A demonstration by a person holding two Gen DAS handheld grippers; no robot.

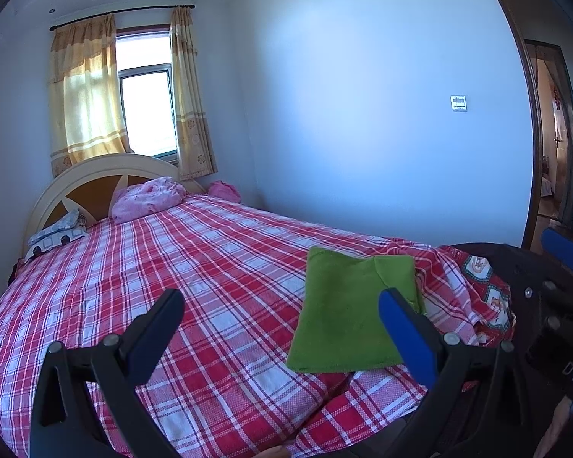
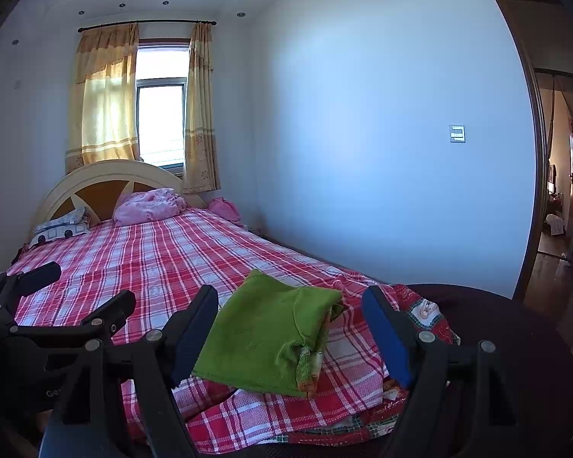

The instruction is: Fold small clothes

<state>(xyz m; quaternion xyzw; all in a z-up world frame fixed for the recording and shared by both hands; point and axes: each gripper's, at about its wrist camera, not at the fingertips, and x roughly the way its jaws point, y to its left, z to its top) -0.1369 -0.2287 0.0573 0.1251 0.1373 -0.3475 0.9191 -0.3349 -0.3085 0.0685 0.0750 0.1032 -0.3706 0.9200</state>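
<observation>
A folded green garment lies flat on the red-and-white plaid bedsheet, near the foot corner of the bed on the side closest to the blue wall. Seen from the right wrist, its folded layers stack up at the right edge, where a strip of patterned lining shows at the lower corner.

The right gripper hangs just above the near edge of the sheet with its jaws spread wide; the garment sits in the gap between the black finger and the blue-padded one, and neither pad presses on it. The left gripper is likewise spread wide and holds nothing, its blue-padded finger overlapping the garment's right side in the left wrist view, with plain sheet showing between the fingers.

At the head of the bed a crumpled pink quilt and a patterned pillow rest against the cream headboard. Yellow curtains frame the window. A red printed cover bunches at the foot corner, beside an open doorway.
</observation>
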